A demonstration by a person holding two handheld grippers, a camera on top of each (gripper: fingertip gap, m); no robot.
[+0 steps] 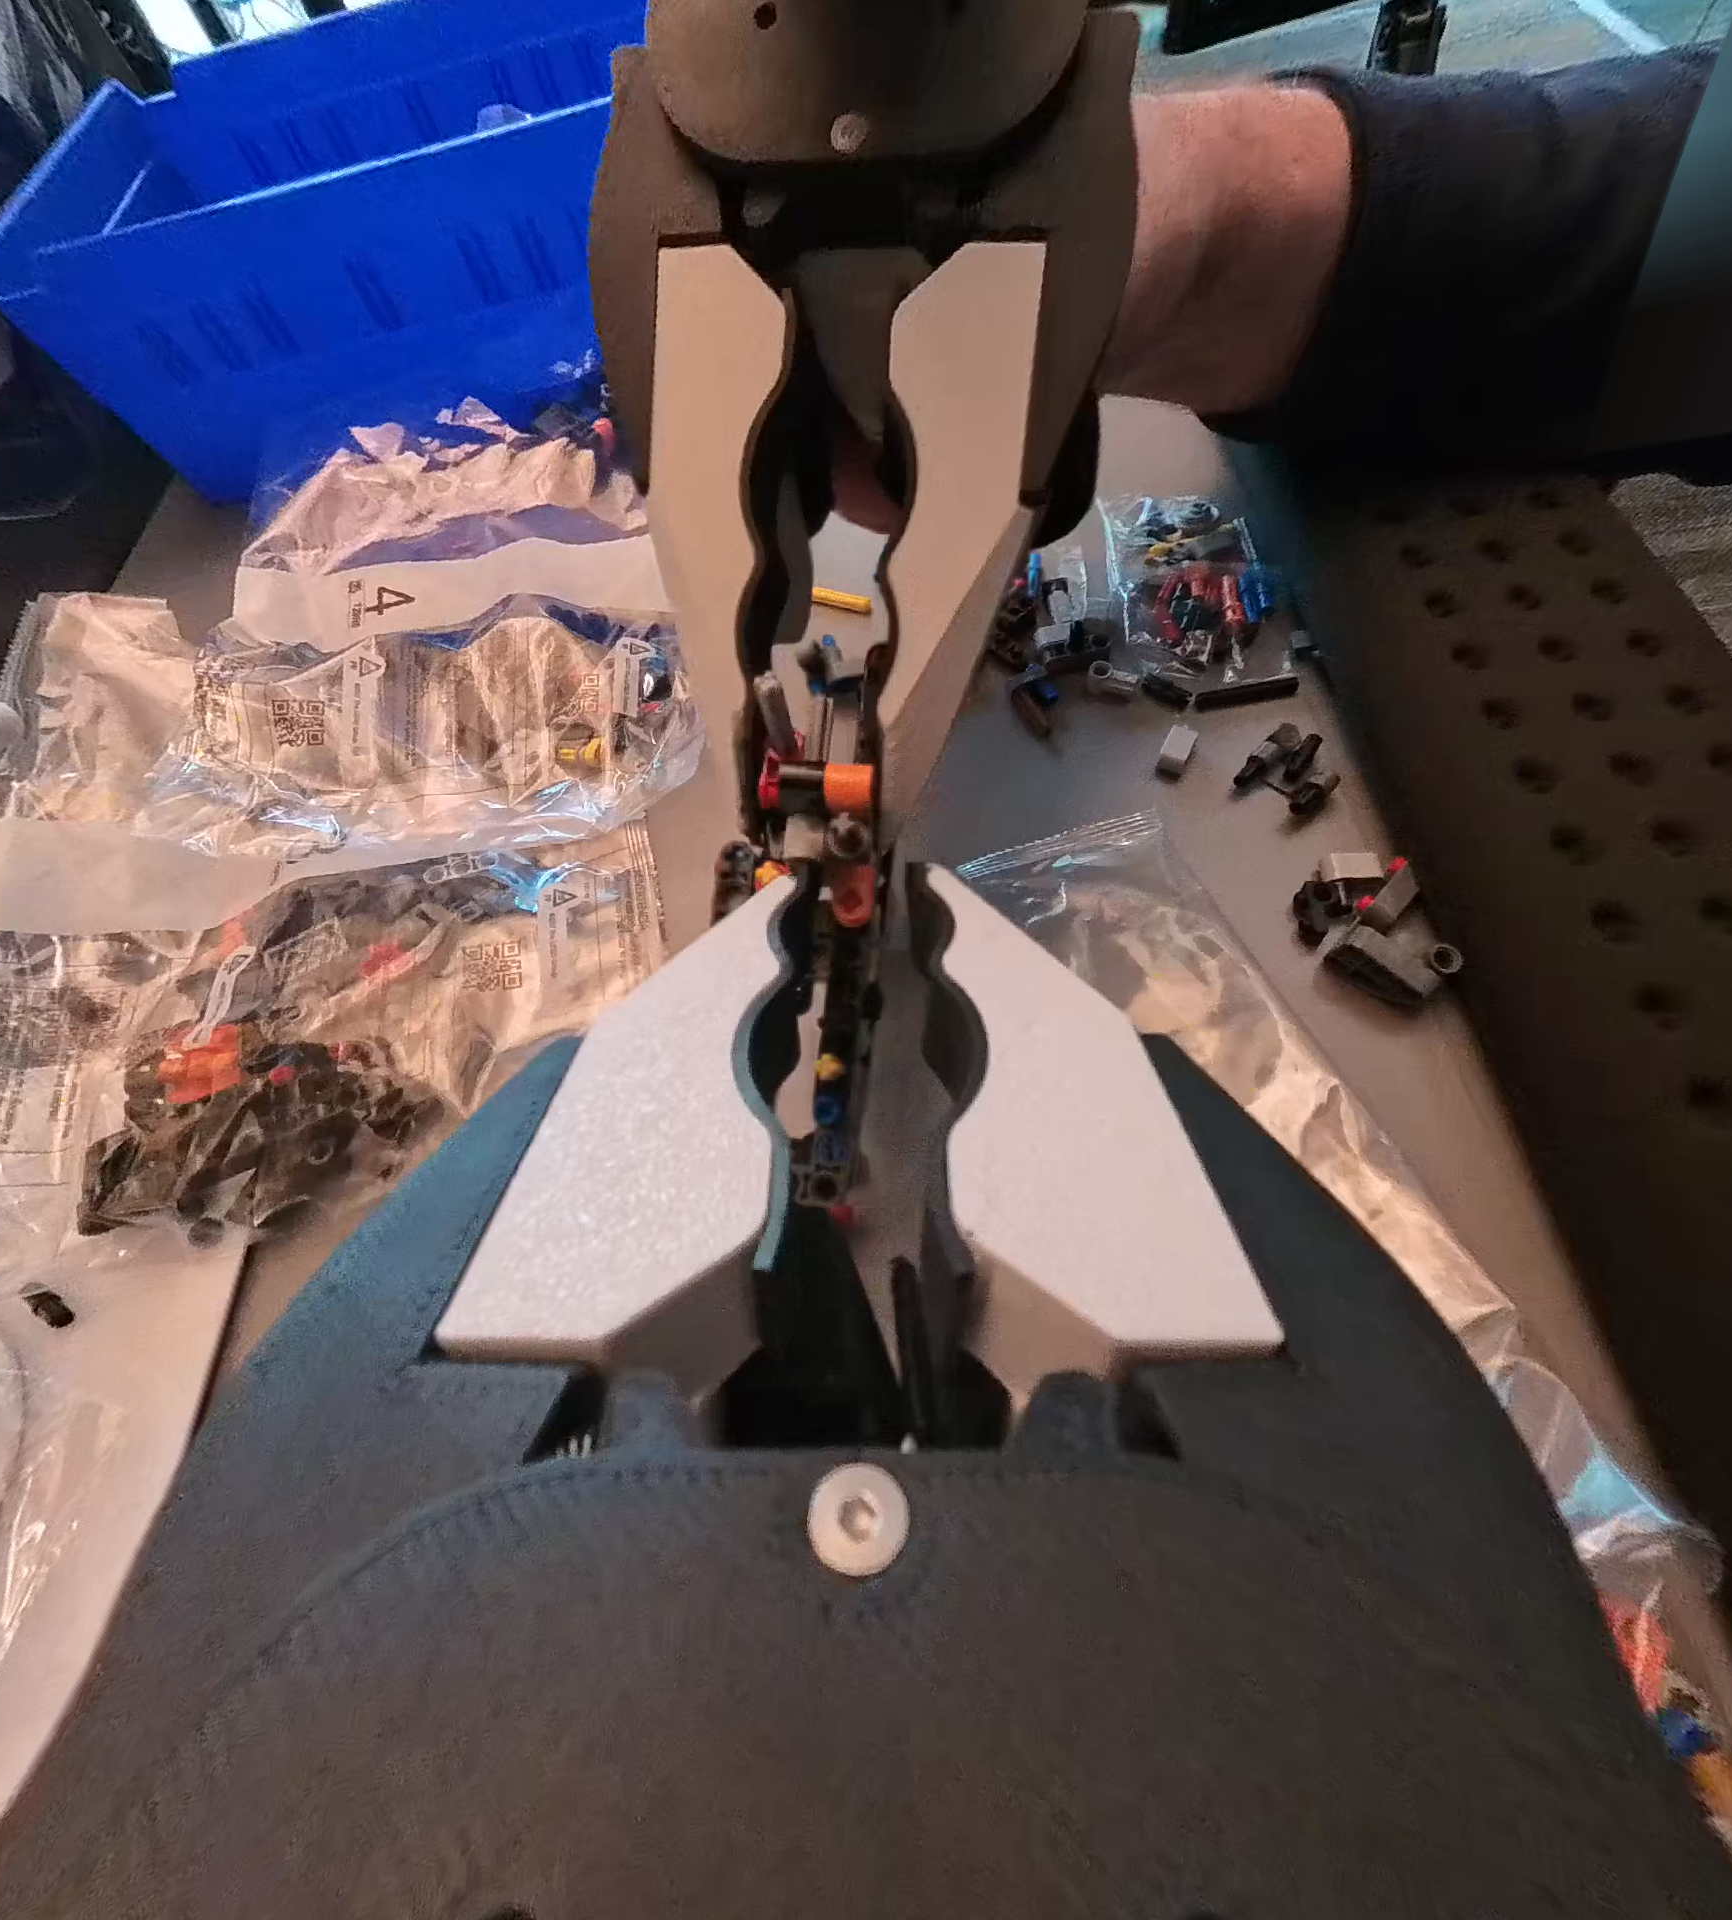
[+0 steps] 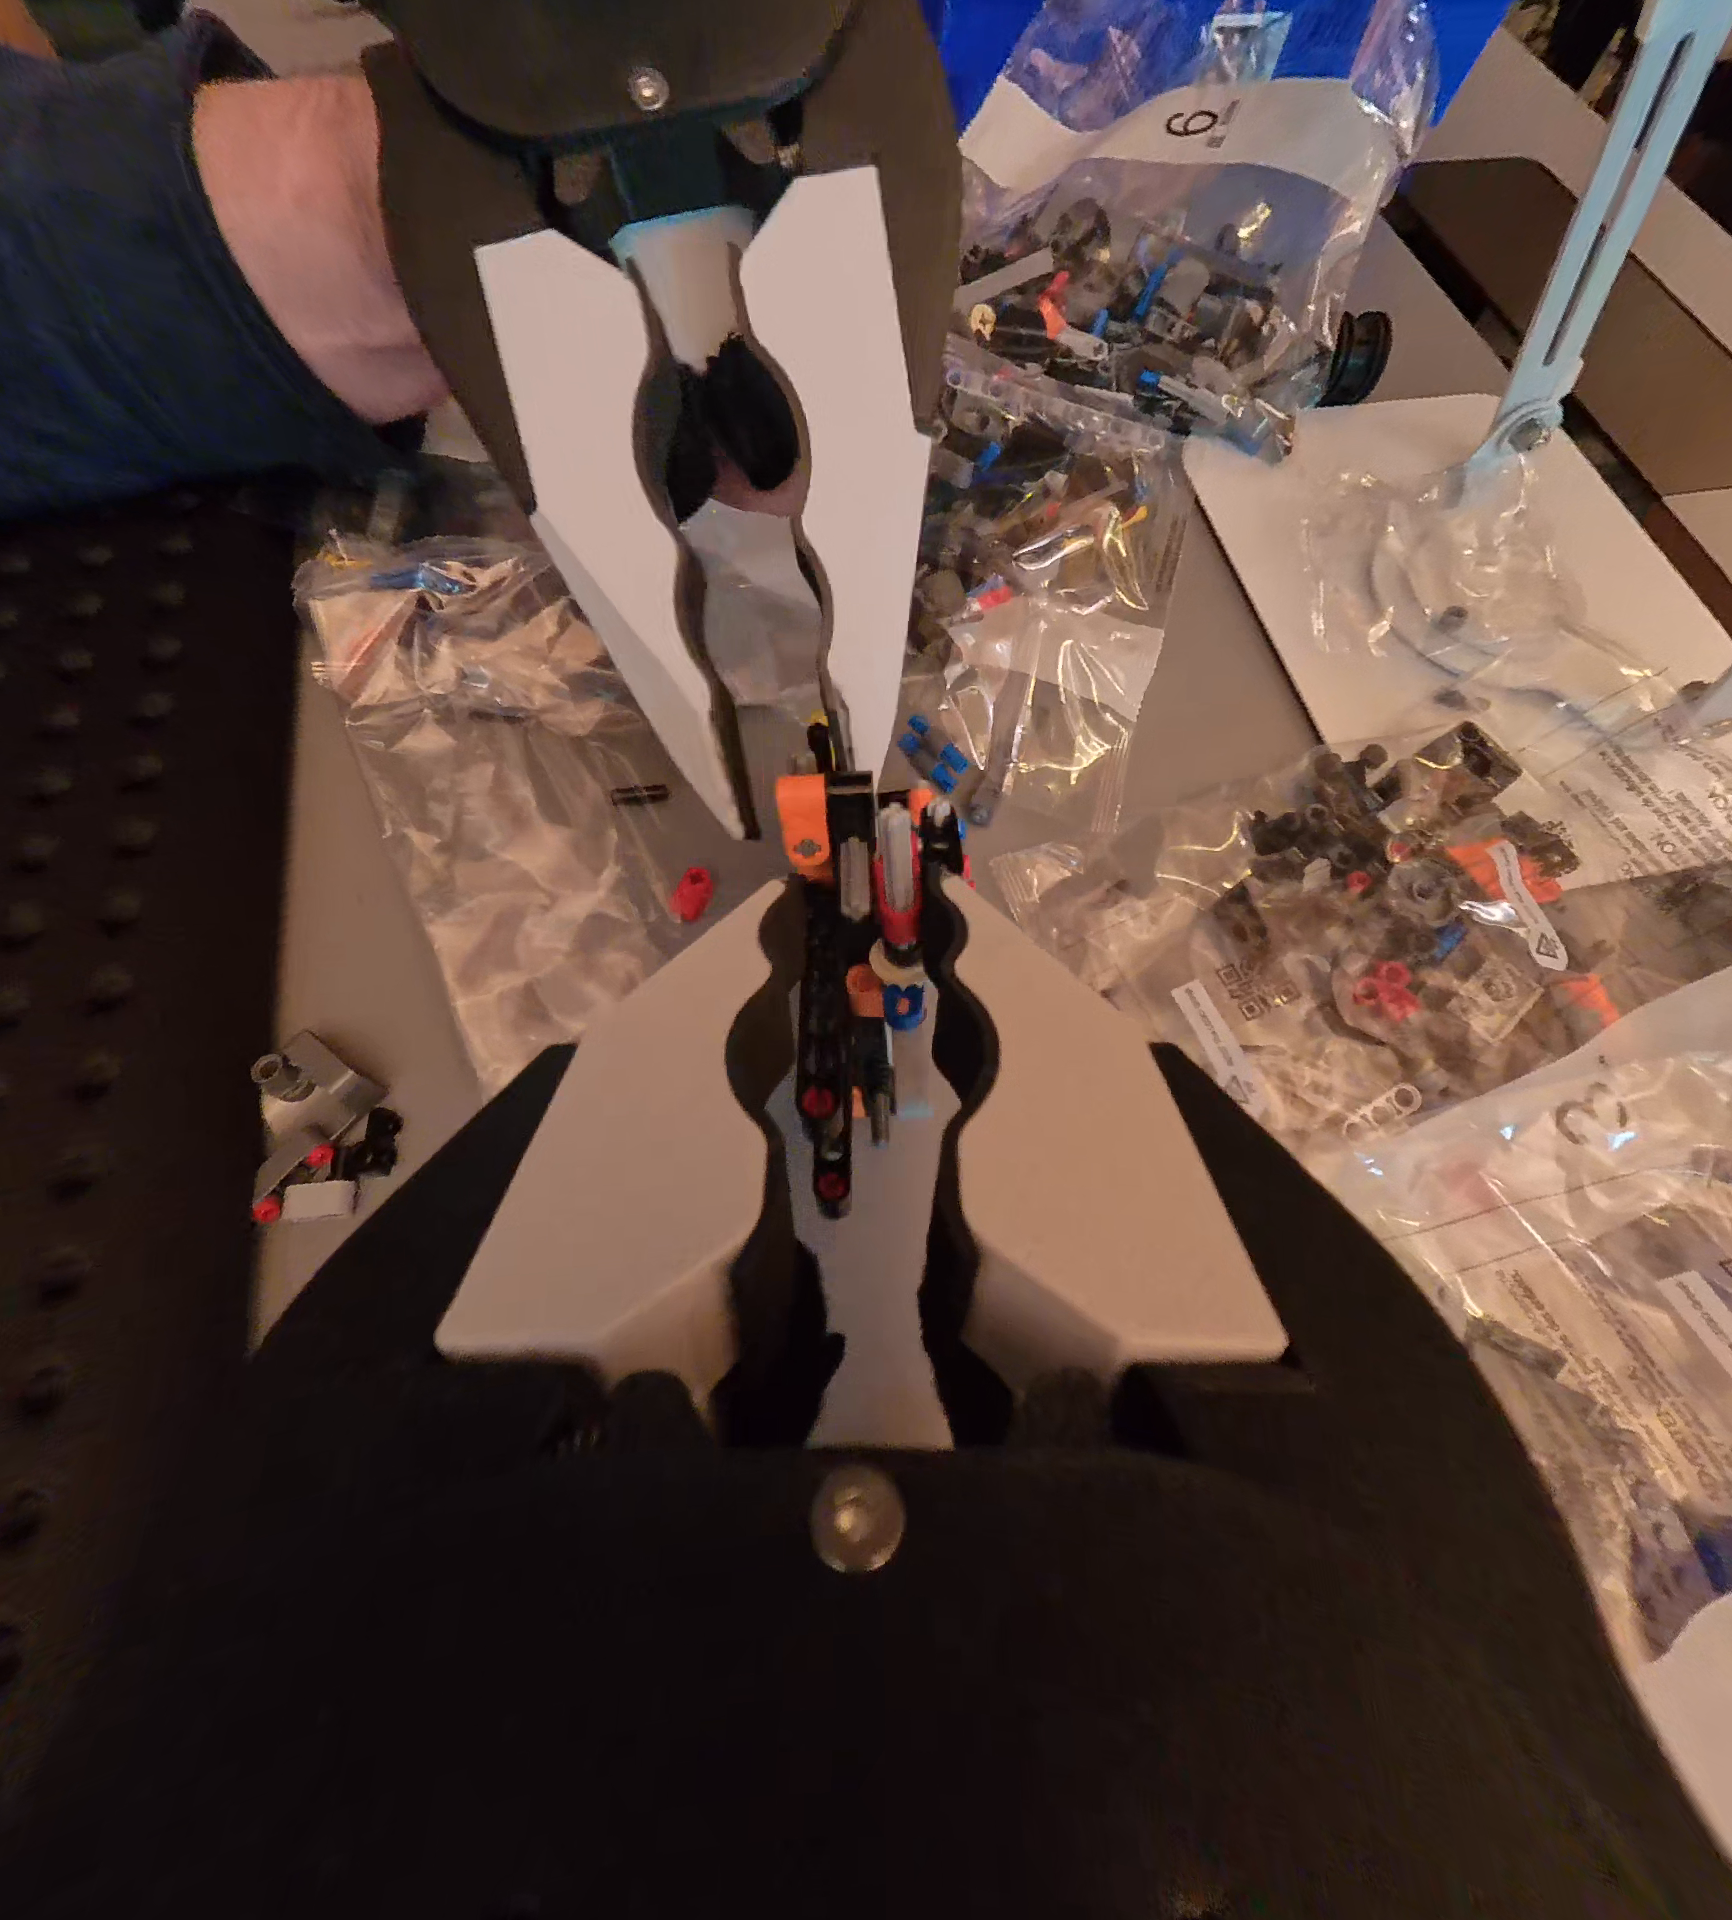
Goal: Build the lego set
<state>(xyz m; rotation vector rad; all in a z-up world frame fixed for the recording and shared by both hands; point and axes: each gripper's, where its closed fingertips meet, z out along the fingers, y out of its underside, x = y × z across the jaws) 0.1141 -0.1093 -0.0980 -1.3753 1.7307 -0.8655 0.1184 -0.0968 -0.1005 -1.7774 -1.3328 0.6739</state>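
Left to right: sealed part bags (image 1: 342, 727), contents unreadable. Centre: lego assembly (image 1: 831, 935) above the table (image 1: 1132, 831), clamped by left gripper (image 1: 857, 883) and right gripper (image 2: 862, 894) from opposite ends, midsection hidden. Loose pieces (image 1: 1361, 925) right, blurred.

The left gripper (image 1: 857, 883) has a dark, rough body with a round silver screw (image 1: 858, 1523) in the middle. Its two fingers (image 1: 633, 1164) are pale grey wedges with wavy black inner edges. The right gripper (image 2: 867, 894) looks the same. The person wears dark blue sleeves (image 2: 62, 291).
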